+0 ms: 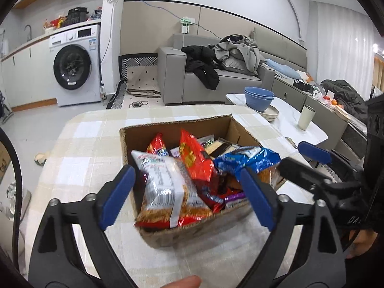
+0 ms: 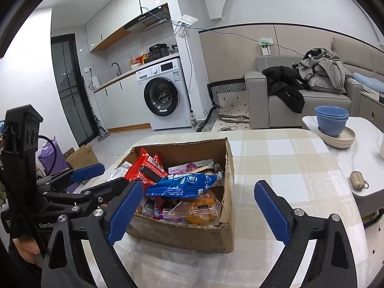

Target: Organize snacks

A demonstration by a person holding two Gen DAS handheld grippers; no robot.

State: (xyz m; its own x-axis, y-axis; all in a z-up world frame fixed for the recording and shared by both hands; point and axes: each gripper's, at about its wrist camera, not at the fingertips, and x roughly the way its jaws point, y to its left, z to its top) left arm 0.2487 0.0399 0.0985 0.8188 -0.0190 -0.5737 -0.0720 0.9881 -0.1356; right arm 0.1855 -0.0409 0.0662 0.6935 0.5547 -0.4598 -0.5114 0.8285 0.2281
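An open cardboard box (image 1: 175, 126) (image 2: 226, 168) full of snack packs stands on the checked tablecloth (image 1: 84, 144). A white and orange pack (image 1: 165, 189) leans over its near rim, with a red pack (image 1: 194, 158) and a blue pack (image 1: 247, 160) behind it. My left gripper (image 1: 187, 175) is open, its blue pads to either side of the white pack and not pressing on it. In the right wrist view the blue pack (image 2: 182, 184) lies on top, above a clear pack of orange buns (image 2: 201, 208). My right gripper (image 2: 199, 184) is open around the box's near right corner and holds nothing.
Stacked blue bowls (image 1: 259, 98) (image 2: 332, 120) on beige plates and a pale cup (image 1: 306, 117) stand on the marble side table. A small earbud case (image 2: 357, 180) lies near the table edge. A sofa (image 1: 216, 81) with piled clothes and a washing machine (image 2: 163, 96) are behind.
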